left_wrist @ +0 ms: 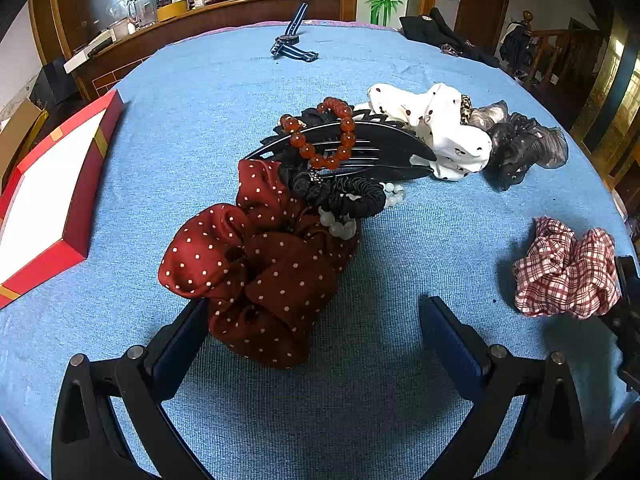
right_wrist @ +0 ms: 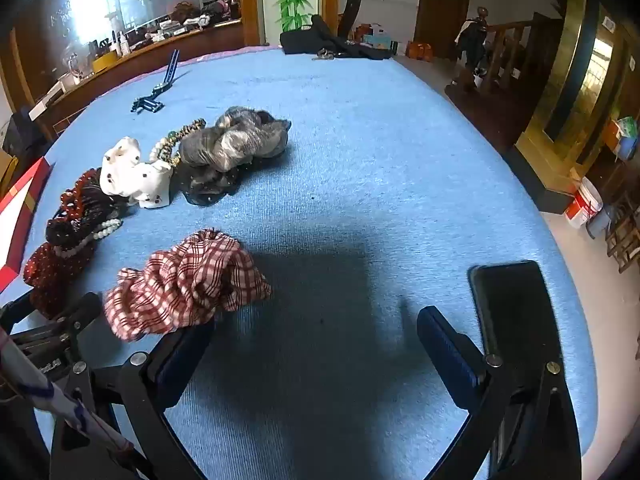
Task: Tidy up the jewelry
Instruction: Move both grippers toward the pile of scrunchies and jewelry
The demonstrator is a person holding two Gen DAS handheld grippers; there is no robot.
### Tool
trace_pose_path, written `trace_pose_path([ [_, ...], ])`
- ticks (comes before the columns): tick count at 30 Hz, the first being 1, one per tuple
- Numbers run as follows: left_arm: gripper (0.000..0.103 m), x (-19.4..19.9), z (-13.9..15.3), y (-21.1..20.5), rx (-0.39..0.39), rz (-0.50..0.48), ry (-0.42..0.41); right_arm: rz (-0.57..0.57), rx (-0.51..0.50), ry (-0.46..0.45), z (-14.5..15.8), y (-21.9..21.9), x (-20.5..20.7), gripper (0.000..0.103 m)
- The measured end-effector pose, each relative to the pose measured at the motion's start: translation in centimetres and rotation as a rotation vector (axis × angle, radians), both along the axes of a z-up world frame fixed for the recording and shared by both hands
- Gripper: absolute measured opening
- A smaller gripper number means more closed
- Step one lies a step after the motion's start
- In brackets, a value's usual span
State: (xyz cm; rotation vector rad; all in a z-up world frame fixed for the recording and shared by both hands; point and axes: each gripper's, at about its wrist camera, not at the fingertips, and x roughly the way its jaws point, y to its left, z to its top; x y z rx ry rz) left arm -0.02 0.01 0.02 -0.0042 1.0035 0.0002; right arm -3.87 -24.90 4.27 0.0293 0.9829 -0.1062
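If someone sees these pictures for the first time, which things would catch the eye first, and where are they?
Most striking is the dark red polka-dot scrunchie on the blue cloth, just ahead of the open left gripper. Behind it lies a heap: an amber bead bracelet on a black hair clip, then a white dotted scrunchie. The red plaid scrunchie lies apart, beside the open right gripper.

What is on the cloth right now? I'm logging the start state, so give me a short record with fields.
surface: blue cloth
box: red box, white inside, at the left edge
pile: dotted red scrunchie, black hair clip, amber bead bracelet, white bead bracelet
apart: plaid scrunchie, beside the right tongs' left finger
far side: striped watch
left tongs: open, empty
right tongs: open, empty
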Motion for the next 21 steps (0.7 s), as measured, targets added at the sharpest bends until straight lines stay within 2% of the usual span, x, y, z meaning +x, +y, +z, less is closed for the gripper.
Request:
trace_pose_path([
  [6, 0.103, 0.0, 0.0, 0.0, 0.005, 0.001, 0.009, 0.038, -0.011, -0.05, 2.9, 1.8, -3.4, 0.102],
  [8, 0.103, 0.1, 0.0, -0.1, 0.002, 0.033, 0.005, 0.052, -0.013, -0.103, 3.9, 2.2, -4.9, 0.102],
  [11, 0.103, -1.1, 0.4, 0.3, -0.002, 0.026, -0.012, 0.061, 0.008, -0.184, 5.3, 2.7, -6.6, 0.103],
  [13, 0.103, -2.1, 1.7, 0.8, -0.01, 0.027, -0.069, 0.071, 0.028, -0.202, 6.2, 3.2, -7.2, 0.103],
  [18, 0.103, -8.5, 7.1, 3.1, 0.018, 0.051, -0.275, 0.09, 0.087, -0.23, 7.9, 3.9, -8.6, 0.103],
  [21, 0.103, -10.5, 8.8, 4.9, 0.037, 0.067, -0.334, 0.104, 0.145, -0.243, 8.7, 4.3, -9.5, 0.103],
])
